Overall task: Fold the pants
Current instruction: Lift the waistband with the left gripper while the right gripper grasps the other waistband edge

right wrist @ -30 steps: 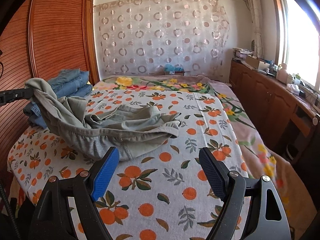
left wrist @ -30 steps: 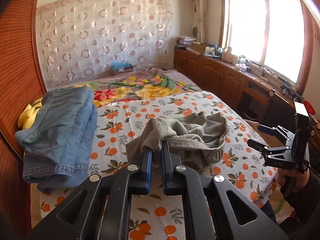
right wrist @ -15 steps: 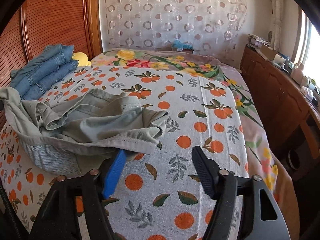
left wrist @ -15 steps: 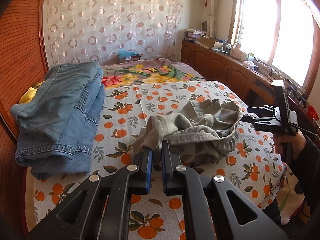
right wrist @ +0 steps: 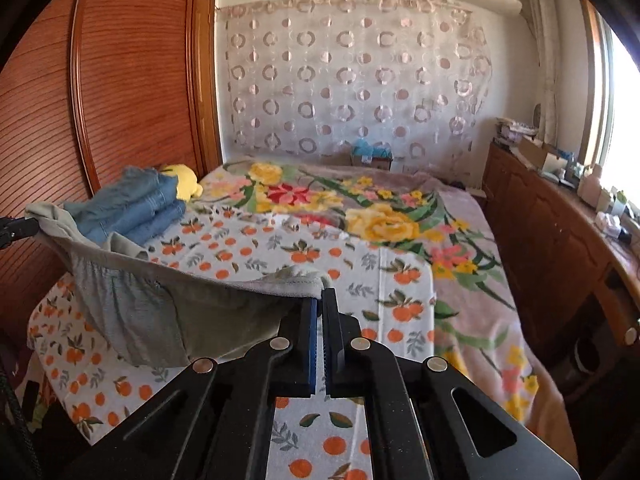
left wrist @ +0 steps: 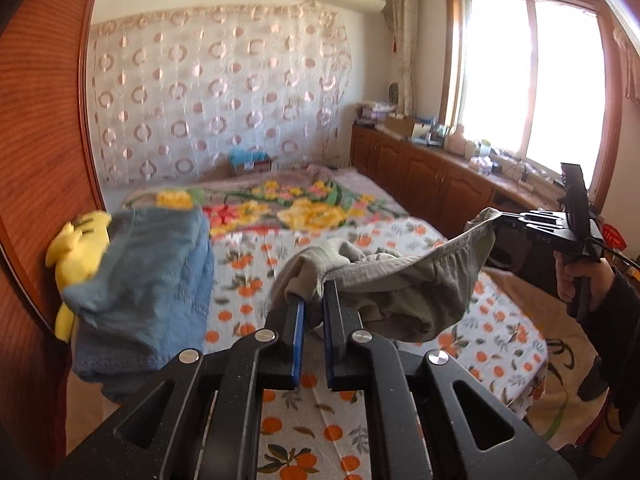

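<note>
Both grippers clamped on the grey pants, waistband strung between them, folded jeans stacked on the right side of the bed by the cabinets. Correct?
Not quite: the folded jeans lie on the left side, by the wooden wardrobe, as the right wrist view shows. Both the left gripper and right gripper do clamp the grey pants.

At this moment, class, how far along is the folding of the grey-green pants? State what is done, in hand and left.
Done: blue jeans lie folded by the wardrobe. In hand: left gripper and right gripper each pinch the waistband of the grey-green pants, lifted off the bedsheet. Left: every fold; the pants hang bunched.
</note>
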`<state>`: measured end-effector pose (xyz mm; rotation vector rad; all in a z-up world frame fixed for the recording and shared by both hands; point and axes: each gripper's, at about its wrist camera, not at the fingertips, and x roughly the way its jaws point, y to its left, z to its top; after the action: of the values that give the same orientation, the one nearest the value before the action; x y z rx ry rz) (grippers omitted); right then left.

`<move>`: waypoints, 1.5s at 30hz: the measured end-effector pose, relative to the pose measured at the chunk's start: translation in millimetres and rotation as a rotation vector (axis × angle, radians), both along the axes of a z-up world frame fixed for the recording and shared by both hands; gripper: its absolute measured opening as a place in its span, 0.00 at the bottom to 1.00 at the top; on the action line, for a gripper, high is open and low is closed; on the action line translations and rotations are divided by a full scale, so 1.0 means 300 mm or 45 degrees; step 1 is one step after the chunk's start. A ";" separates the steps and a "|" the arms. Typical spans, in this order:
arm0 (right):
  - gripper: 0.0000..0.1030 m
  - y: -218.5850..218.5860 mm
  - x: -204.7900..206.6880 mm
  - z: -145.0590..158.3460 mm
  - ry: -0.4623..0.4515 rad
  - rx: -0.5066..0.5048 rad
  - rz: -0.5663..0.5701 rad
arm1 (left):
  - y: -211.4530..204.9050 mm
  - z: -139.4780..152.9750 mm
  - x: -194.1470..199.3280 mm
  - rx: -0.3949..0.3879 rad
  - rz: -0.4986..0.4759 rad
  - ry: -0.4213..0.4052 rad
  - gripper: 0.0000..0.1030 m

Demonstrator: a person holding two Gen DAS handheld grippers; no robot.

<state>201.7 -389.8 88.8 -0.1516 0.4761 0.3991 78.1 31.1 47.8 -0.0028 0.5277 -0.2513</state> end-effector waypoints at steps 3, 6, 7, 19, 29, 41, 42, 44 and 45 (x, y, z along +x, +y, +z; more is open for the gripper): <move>0.02 -0.053 -0.117 0.149 -0.104 0.032 0.011 | -0.004 0.113 -0.045 -0.006 -0.021 -0.085 0.09; 0.02 -0.102 -0.212 0.261 -0.168 0.067 0.029 | -0.005 0.196 -0.087 0.003 -0.031 -0.160 0.09; 0.02 -0.108 -0.231 0.273 -0.188 0.050 0.019 | -0.008 0.209 -0.089 0.019 -0.027 -0.171 0.09; 0.02 0.033 0.009 -0.217 0.178 -0.112 -0.063 | 0.015 -0.263 0.194 0.113 0.016 0.271 0.09; 0.02 0.088 0.300 -0.294 0.164 0.041 -0.155 | 0.017 -0.344 0.253 0.097 0.031 0.294 0.15; 0.07 0.206 0.507 -0.457 0.227 -0.108 -0.197 | 0.010 -0.287 0.392 0.059 -0.007 0.270 0.30; 0.13 0.203 0.507 -0.472 0.243 -0.111 -0.200 | -0.002 -0.296 0.399 0.053 -0.024 0.283 0.34; 0.24 0.193 0.498 -0.487 0.255 -0.091 -0.193 | -0.031 -0.310 0.409 0.049 -0.051 0.301 0.47; 0.30 0.186 0.492 -0.492 0.257 -0.080 -0.182 | -0.045 -0.317 0.410 0.048 -0.068 0.303 0.47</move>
<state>349.4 -334.2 -58.8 -0.1376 0.6944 0.2607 201.2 17.4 -47.2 0.0184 0.7697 -0.2947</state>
